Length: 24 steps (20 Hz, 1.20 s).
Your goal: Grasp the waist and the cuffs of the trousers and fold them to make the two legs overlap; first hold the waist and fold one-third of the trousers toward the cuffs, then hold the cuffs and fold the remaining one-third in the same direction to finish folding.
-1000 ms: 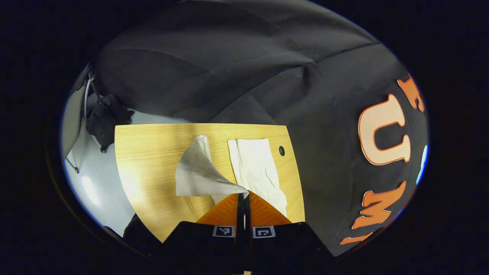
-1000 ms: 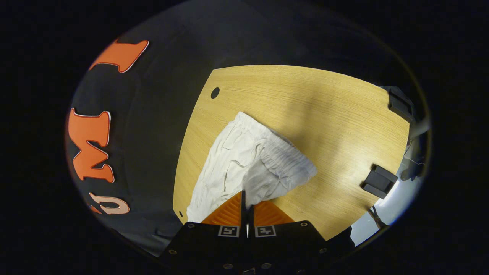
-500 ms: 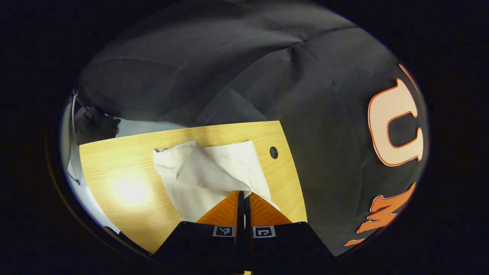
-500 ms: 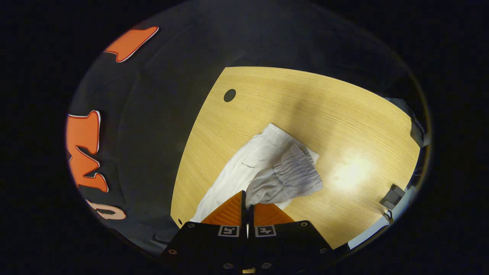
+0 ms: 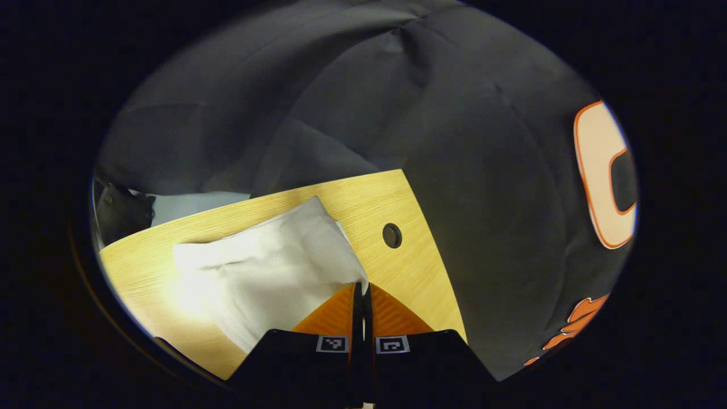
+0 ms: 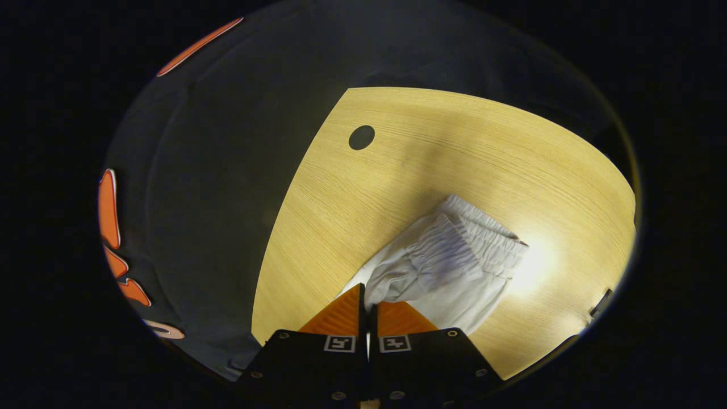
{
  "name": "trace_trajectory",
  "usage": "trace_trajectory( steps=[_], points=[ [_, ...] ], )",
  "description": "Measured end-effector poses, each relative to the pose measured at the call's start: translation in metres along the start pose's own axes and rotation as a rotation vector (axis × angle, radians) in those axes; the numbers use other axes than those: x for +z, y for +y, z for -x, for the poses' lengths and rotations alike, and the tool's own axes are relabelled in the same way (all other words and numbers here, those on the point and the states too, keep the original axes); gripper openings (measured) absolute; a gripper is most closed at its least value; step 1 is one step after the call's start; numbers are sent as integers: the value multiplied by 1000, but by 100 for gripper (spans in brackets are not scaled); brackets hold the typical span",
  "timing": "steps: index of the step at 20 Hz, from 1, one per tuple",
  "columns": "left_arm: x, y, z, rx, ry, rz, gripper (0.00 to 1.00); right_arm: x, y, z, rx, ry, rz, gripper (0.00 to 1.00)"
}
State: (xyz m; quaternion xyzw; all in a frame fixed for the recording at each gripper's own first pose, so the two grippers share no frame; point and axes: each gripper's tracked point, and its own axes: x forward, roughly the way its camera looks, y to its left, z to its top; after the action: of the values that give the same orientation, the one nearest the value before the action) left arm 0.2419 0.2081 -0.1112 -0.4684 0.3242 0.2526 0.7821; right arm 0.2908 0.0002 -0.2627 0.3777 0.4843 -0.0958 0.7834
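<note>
Since a second ago the white trousers (image 5: 267,272) have gone from a lifted, hanging flap to a broad spread lying low over the wooden worktop (image 5: 409,272) in the left gripper view. Back then one leg hung as a raised sheet beside a separate flat strip of cloth; now the two merge into a single pale mass reaching from the left claw (image 5: 362,287) toward the worktop's far left edge. The round hole (image 5: 392,235) in the worktop has grown larger and sits just right of the cloth.

In the right gripper view the gathered waistband (image 6: 454,250) has swung from the middle of the worktop (image 6: 454,147) toward its right side, and now lies doubled over the cloth beneath it. The hole (image 6: 361,137) here also looms larger than before.

The left claw is closed, its two fingers pinching a corner of the trousers at their tips. The right claw (image 6: 368,301) is likewise closed on the fabric beside the waistband.

Hard to make out: whether the lifted layers fully touch the worktop, since a bright glare washes out the cloth's left part in the left gripper view and the waistband's right end in the right gripper view. The near edge of the trousers is hidden behind each claw's body.
</note>
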Motion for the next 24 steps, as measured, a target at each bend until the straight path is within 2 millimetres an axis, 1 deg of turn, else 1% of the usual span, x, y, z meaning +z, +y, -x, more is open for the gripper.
trace_trajectory(
  steps=[2,4,6,7,8,9,10,11,12,14,15,16,17,18,20,22,24],
  points=[
    [-2,7,-18,47,26,2,4,0,-1,-17,-38,14,-6,2],
    [-3,13,-32,82,40,-28,4,0,-4,-32,-60,23,-10,2],
    [0,14,-49,85,41,-58,6,0,-5,-42,-62,32,-15,2],
    [3,13,-55,87,32,-78,7,-1,-4,-46,-62,33,-13,5],
    [8,13,-61,89,21,-101,13,0,-4,-49,-60,32,-8,10],
    [10,10,-64,84,15,-122,22,-2,-4,-52,-60,30,-1,12],
    [10,9,-67,81,16,-142,21,-2,-3,-52,-58,28,8,23],
    [10,7,-69,79,22,-159,34,-4,-4,-53,-56,26,17,27],
    [9,5,-71,73,34,-170,49,-5,-4,-51,-56,24,27,24],
    [3,-1,-62,61,42,-182,83,-3,-4,-46,-54,9,58,57],
    [5,-2,-61,60,32,-191,100,-2,-6,-43,-57,-7,81,73],
    [8,-5,-57,48,21,-204,99,-4,-8,-35,-59,-19,105,89],
    [8,-8,-52,37,11,-227,100,-2,-7,-31,-51,-30,124,92],
    [9,-12,-45,25,-4,-255,100,0,-6,-22,-40,-46,143,99],
    [10,-25,-29,-11,-41,-317,100,2,-4,-4,-14,-87,183,99],
    [12,-38,-5,-40,-87,-374,100,2,0,19,31,-119,203,99],
    [9,-52,15,-74,-126,-425,100,-3,5,46,88,-134,200,99]
  ],
)
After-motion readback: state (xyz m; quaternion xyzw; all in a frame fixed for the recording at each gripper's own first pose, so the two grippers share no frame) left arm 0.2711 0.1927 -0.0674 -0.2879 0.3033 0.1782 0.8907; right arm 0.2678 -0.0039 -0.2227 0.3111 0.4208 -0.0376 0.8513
